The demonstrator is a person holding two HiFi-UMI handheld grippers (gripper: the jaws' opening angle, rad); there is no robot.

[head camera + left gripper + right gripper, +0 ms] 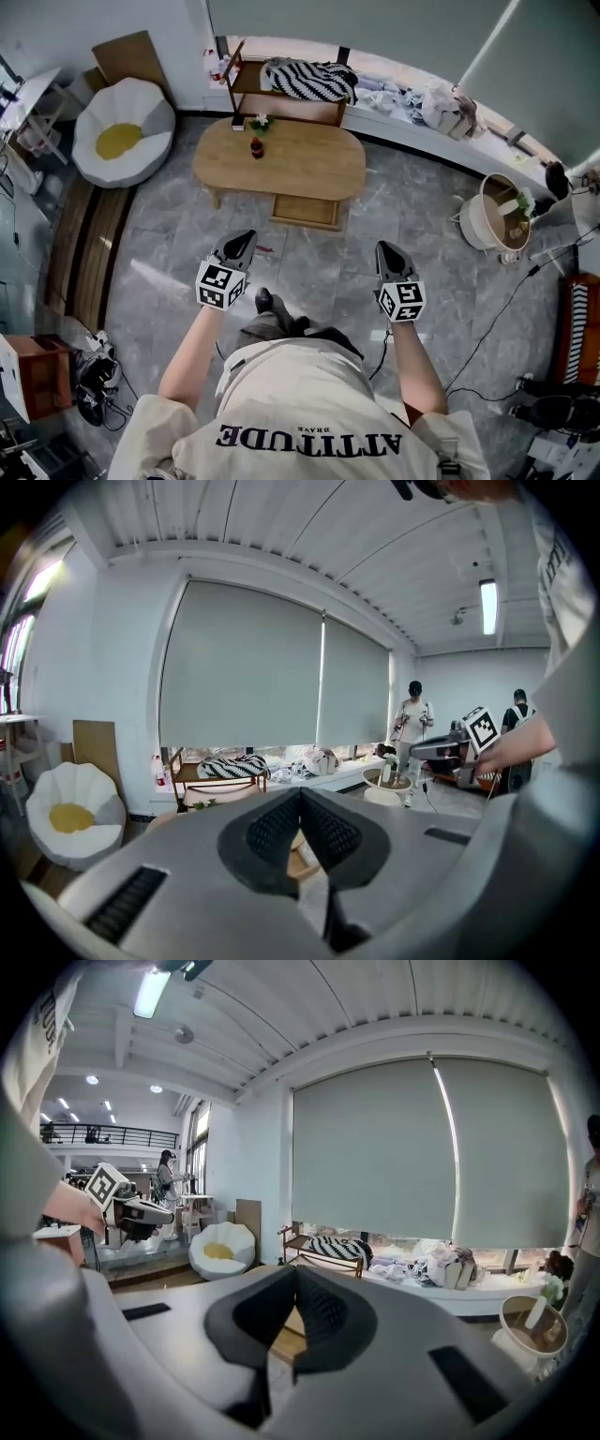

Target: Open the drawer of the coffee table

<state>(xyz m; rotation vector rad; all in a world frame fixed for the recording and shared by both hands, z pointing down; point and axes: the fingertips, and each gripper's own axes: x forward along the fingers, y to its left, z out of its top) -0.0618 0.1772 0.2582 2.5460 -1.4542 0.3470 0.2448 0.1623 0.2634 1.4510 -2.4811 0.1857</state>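
left gripper [242,242] jaws pressed together, empty | right gripper [388,253] the same | coffee table [281,164] ahead, well apart; drawer [307,212] under its near edge | risk: shut jaws may slip off the drawer front; a jerk could topple the bottle [256,147] on the tabletop

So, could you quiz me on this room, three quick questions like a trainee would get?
1. The jaws of the left gripper and the right gripper stand: A) apart, B) together, C) on a handle?
2. Which seat stands left of the coffee table in the head view?
3. True or false: the left gripper touches the coffee table.
Key: 1 B; 2 the white flower-shaped chair with a yellow middle; 3 false.
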